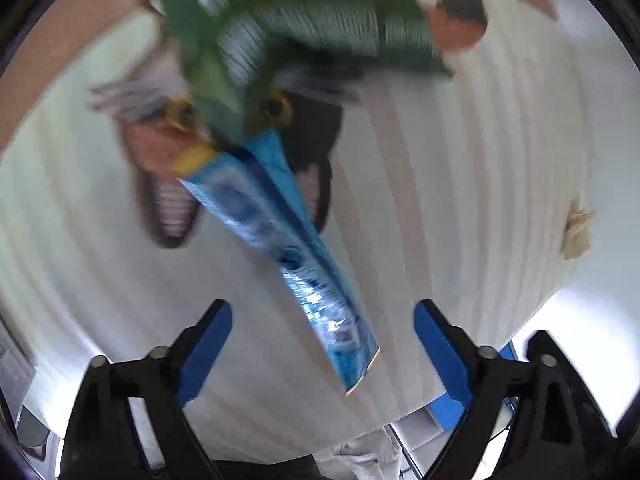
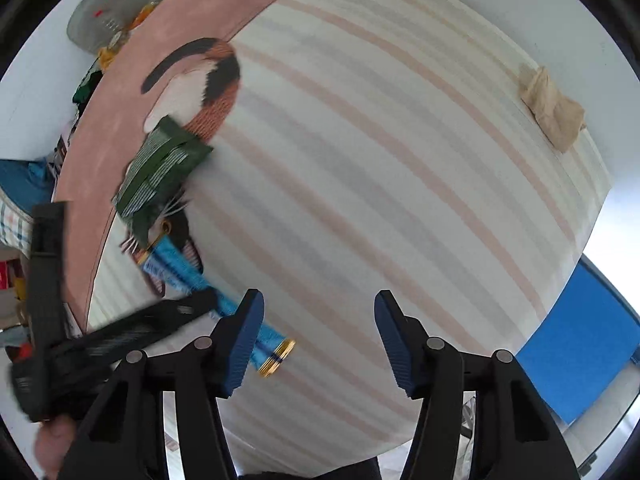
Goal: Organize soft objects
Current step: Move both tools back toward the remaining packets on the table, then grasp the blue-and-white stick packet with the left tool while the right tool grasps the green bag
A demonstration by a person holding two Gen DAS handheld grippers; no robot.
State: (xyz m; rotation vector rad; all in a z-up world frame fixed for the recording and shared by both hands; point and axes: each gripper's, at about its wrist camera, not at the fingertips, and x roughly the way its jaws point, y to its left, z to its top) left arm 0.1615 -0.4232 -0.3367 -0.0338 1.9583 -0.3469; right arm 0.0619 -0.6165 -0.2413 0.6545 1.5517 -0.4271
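Observation:
A long blue tube-shaped packet (image 1: 288,248) with gold ends lies on a striped cat-print cloth (image 1: 460,184). A green striped packet (image 1: 312,24) lies beyond it, overlapping its far end. My left gripper (image 1: 322,348) is open, its jaws wide on either side of the blue packet's near end, not touching it. In the right wrist view the blue packet (image 2: 264,332) and green packet (image 2: 160,164) lie at the left. My right gripper (image 2: 320,340) is open and empty over the cloth; the left gripper (image 2: 120,332) shows at the lower left.
A crumpled beige soft piece (image 2: 554,106) lies at the cloth's far right edge (image 1: 578,230). A blue chair seat (image 2: 580,352) stands beside the table at the right. Clutter and a grey cap (image 2: 108,8) sit past the cloth's pink border at the left.

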